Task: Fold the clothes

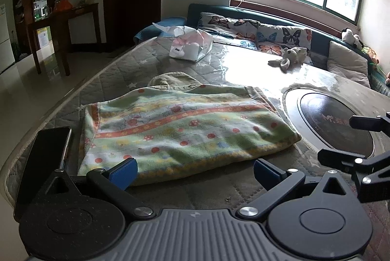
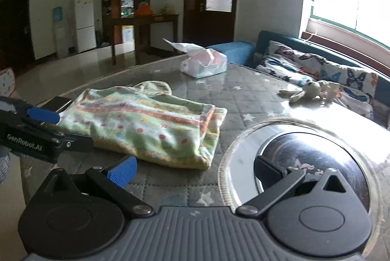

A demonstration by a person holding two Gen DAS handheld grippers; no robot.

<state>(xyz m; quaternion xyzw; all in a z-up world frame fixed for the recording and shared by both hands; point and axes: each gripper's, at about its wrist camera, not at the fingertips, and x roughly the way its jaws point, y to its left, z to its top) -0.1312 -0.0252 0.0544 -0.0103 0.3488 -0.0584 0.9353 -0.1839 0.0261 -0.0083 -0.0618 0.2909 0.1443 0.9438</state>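
A folded green cloth (image 1: 185,124) with orange stripes and red dots lies flat on the quilted grey tabletop (image 1: 207,190). A beige piece (image 1: 170,79) sticks out from under its far edge. My left gripper (image 1: 193,171) is open at the cloth's near edge, its left blue pad (image 1: 123,172) just over the hem, holding nothing. In the right wrist view the same cloth (image 2: 151,124) lies ahead to the left. My right gripper (image 2: 195,171) is open and empty, a little short of the cloth's right corner. Each gripper shows in the other's view: right gripper (image 1: 348,139), left gripper (image 2: 65,128).
A dark phone (image 1: 43,158) lies left of the cloth near the table edge. A round black disc (image 2: 304,158) in a silver ring sits to the right. Farther back are a white bag (image 1: 191,44), a plush rabbit (image 1: 290,56) and butterfly cushions (image 1: 280,37).
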